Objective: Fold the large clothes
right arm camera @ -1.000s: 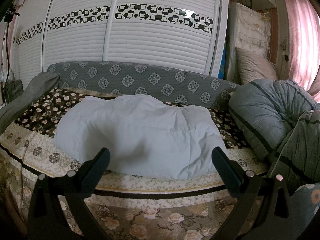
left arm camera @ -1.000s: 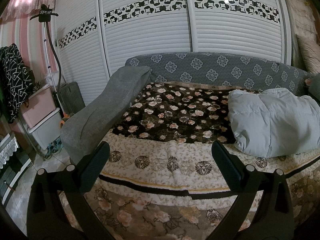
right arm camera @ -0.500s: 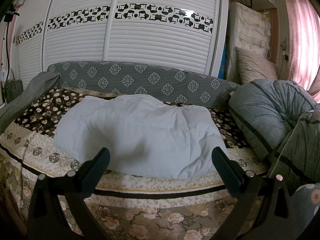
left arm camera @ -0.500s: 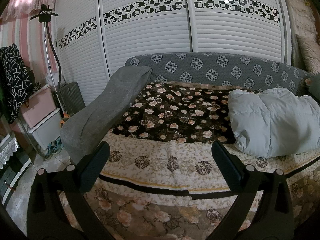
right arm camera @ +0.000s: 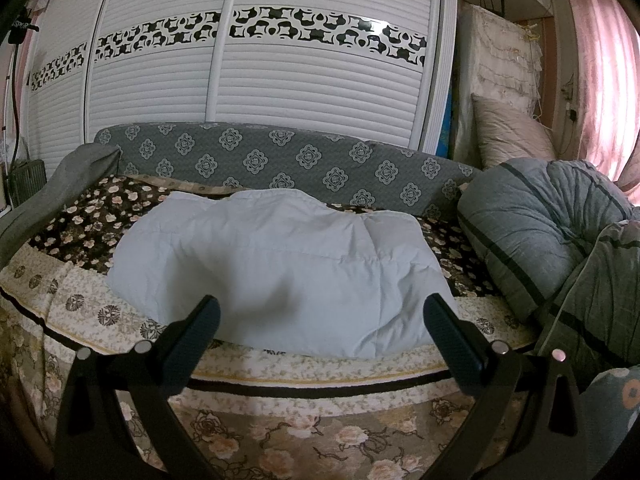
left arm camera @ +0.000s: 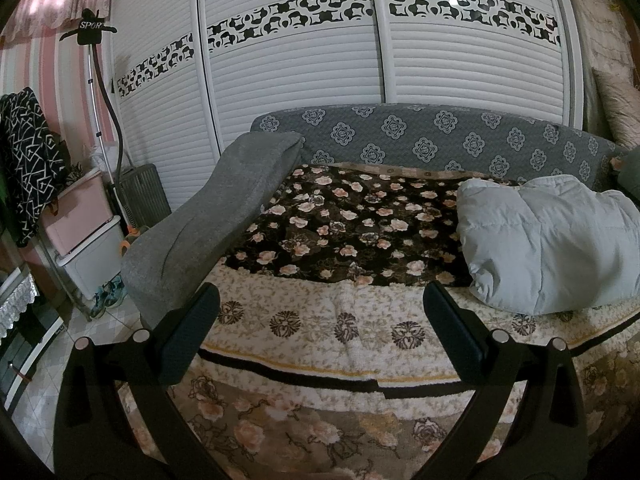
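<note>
On the floral bedspread (right arm camera: 280,376), at twelve o'clock from the right gripper (right arm camera: 320,326), lies the pale quilted jacket (right arm camera: 280,272), puffy and slick-looking. The left gripper (left arm camera: 320,314) sees it at three o'clock. Both grippers hang spread and empty. Judging by its loft, a shallow pinch may slip off, or snag the plush bedspread beneath.

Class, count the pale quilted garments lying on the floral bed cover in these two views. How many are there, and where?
1. The same pale quilted garment appears in both views: centred ahead of the right tongs, and far right in the left view. Others may be hidden off-frame.
</note>
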Available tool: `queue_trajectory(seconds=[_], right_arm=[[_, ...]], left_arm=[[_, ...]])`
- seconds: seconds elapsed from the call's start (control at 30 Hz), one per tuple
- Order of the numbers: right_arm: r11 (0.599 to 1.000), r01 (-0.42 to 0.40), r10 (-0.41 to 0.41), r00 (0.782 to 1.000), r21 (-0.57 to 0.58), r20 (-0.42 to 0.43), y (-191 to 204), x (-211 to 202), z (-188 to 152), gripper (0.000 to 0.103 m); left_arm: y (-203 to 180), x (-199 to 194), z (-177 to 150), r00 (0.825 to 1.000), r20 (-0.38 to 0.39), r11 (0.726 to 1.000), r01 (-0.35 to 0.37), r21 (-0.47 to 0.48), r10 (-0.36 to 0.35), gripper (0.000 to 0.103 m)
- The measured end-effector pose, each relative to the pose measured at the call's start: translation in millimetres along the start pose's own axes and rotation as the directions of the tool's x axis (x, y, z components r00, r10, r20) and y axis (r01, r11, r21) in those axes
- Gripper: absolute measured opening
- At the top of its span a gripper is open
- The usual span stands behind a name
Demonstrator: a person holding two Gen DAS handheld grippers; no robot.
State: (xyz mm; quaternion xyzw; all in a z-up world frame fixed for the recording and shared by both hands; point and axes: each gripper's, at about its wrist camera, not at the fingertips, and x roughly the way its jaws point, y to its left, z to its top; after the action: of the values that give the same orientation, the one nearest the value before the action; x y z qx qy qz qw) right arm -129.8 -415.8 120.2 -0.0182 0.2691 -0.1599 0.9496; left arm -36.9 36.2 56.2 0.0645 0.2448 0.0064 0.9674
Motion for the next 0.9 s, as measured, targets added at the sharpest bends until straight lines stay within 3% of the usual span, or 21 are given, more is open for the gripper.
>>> queue_trajectory(seconds=[0.9], right_arm=[[1.000, -0.001, 0.001, 1.000, -0.001, 0.000, -0.6, 0.1, 0.4, 0.101]], left_arm=[[0.4, 1.8, 0.4, 1.000, -0.001, 1.000, 0.000, 0.003, 0.000, 0.100]])
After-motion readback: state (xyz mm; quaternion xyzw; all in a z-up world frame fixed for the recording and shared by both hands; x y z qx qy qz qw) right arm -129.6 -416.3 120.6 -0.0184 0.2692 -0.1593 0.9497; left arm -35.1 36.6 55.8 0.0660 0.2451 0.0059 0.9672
